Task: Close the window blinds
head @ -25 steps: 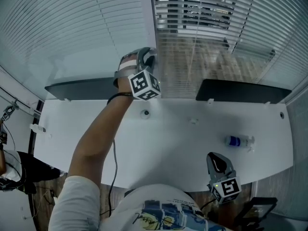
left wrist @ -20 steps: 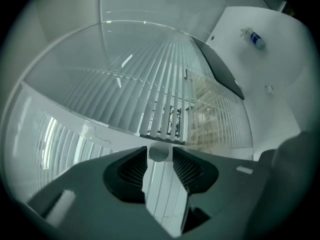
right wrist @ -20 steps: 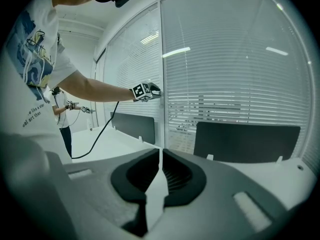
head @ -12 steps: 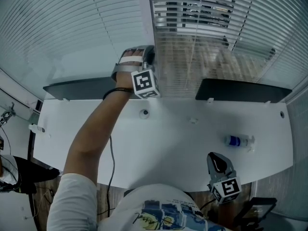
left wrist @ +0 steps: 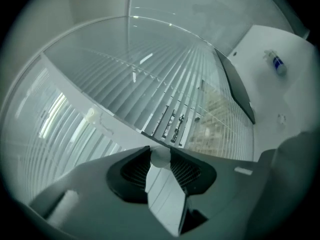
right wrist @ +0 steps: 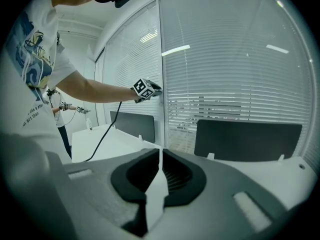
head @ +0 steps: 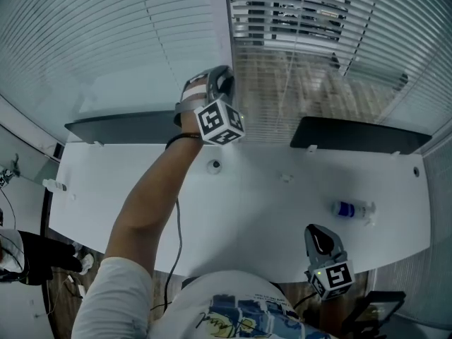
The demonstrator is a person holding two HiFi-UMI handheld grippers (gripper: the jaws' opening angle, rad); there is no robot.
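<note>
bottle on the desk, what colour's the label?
Blue, on a clear bottle. The head view shows it best.

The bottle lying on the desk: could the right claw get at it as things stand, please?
Probably yes. The bottle lies close ahead of the right claw, slightly to its right, with only bare desk between; the claw is shut, though.

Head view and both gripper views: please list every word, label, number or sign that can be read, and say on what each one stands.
No text can be read in any view.
Bottle on the white desk: blue label, too small to read.
T-shirt: handwriting-style print, too blurred to read.
Left marker cube and right marker cube: black-and-white square patterns only, no letters or numbers.
</note>
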